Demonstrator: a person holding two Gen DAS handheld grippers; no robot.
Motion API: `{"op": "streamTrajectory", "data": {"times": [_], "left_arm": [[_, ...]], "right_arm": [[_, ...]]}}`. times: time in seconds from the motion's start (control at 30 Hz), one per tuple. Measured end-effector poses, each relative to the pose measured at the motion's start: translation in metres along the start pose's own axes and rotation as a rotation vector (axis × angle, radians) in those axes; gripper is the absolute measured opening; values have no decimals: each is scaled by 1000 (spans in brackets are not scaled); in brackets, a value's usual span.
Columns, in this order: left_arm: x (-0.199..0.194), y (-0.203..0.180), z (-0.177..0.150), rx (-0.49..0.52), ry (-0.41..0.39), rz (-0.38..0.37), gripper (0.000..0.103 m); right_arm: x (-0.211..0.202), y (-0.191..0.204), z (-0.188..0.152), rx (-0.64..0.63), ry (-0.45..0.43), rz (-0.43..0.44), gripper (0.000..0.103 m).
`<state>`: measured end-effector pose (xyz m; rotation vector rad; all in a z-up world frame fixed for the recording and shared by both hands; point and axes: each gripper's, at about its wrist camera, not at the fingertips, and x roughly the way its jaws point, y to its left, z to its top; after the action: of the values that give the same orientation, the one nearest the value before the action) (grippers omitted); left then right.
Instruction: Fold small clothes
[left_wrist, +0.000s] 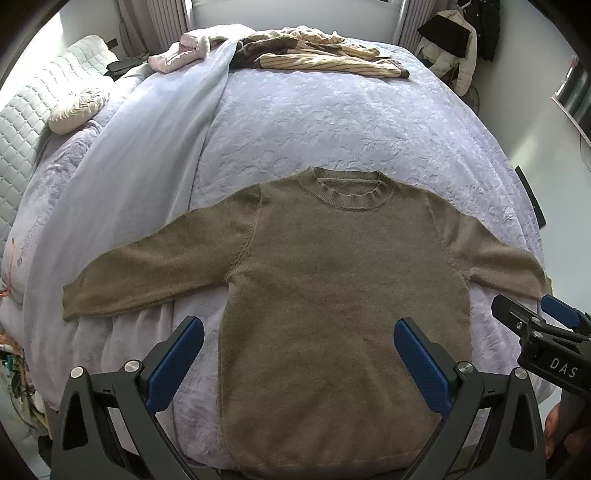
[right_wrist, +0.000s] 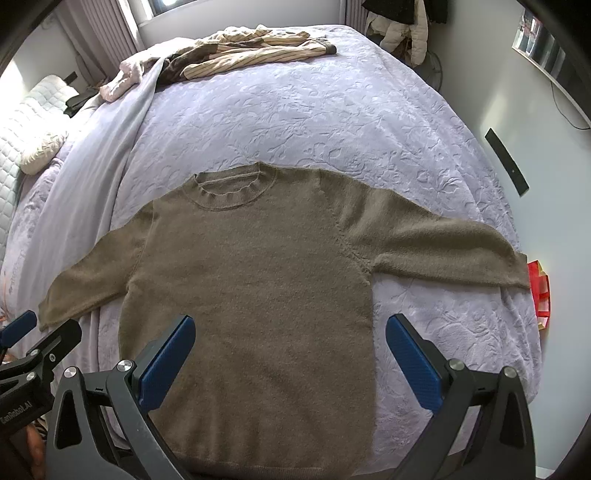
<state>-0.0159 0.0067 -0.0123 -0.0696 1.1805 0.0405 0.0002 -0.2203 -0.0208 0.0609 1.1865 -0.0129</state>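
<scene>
An olive-brown knit sweater (left_wrist: 332, 280) (right_wrist: 251, 280) lies flat, front up, on the lavender bedspread (left_wrist: 332, 122) (right_wrist: 314, 110). Both sleeves are spread out to the sides, and the collar points away from me. My left gripper (left_wrist: 297, 332) hovers open over the sweater's lower body, one blue pad on each side of its left edge. Over the lower right of the body, my right gripper (right_wrist: 290, 325) is also open and holds nothing. Each gripper shows in the other's view: the right gripper (left_wrist: 524, 306) below the right cuff, the left gripper (right_wrist: 44, 328) below the left cuff.
A heap of clothes lies at the far end of the bed: a striped beige garment (left_wrist: 325, 55) (right_wrist: 251, 51) and a pink one (left_wrist: 181, 51). A round cream cushion (left_wrist: 77, 109) and a folded pale blanket (left_wrist: 147, 155) lie at the left. A red object (right_wrist: 539, 291) sits past the bed's right edge.
</scene>
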Motion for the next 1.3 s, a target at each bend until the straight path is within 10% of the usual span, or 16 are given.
{"op": "streamTrajectory", "data": {"times": [1.3], "left_arm": [[8, -32, -17, -158, 71, 180, 103]], "right_arm": [[42, -47, 9, -114, 67, 143, 103]]}}
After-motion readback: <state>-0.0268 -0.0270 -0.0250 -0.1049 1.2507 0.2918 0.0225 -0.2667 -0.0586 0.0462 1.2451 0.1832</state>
